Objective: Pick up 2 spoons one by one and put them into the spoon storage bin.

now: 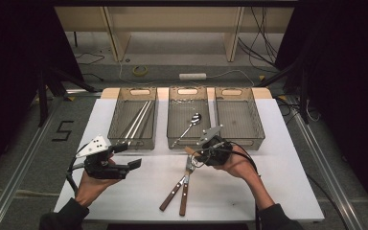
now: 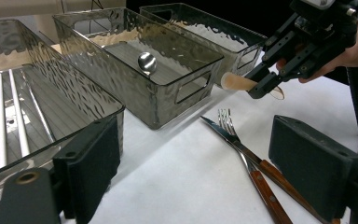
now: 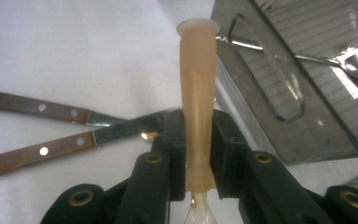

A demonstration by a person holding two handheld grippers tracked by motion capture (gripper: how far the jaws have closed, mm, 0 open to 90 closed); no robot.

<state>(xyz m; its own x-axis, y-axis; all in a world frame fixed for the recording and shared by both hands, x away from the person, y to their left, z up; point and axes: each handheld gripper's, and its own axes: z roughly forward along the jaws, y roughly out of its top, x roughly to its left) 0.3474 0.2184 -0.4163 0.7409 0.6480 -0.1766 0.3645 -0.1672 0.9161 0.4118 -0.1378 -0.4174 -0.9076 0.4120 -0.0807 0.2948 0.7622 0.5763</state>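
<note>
Wooden-handled knife (image 1: 184,189) and fork (image 1: 176,187) lie crossed on the white table (image 1: 278,191) nearest the person; the left gripper (image 1: 124,160) hovers with jaws apart, empty; the right gripper (image 1: 195,155) clamps a tan plastic-handled utensil (image 3: 196,98) above the table, just before the middle tray (image 1: 188,122) holding a spoon (image 1: 191,122)

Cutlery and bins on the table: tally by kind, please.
Clear textured plastic bins: 3
Silver metal chopsticks: cannot tell how many
Silver metal spoon: 1
Wooden-handled fork: 1
Wooden-handled knife: 1
Translucent tan plastic utensil in right gripper: 1
Total besides chopsticks: 7
</note>
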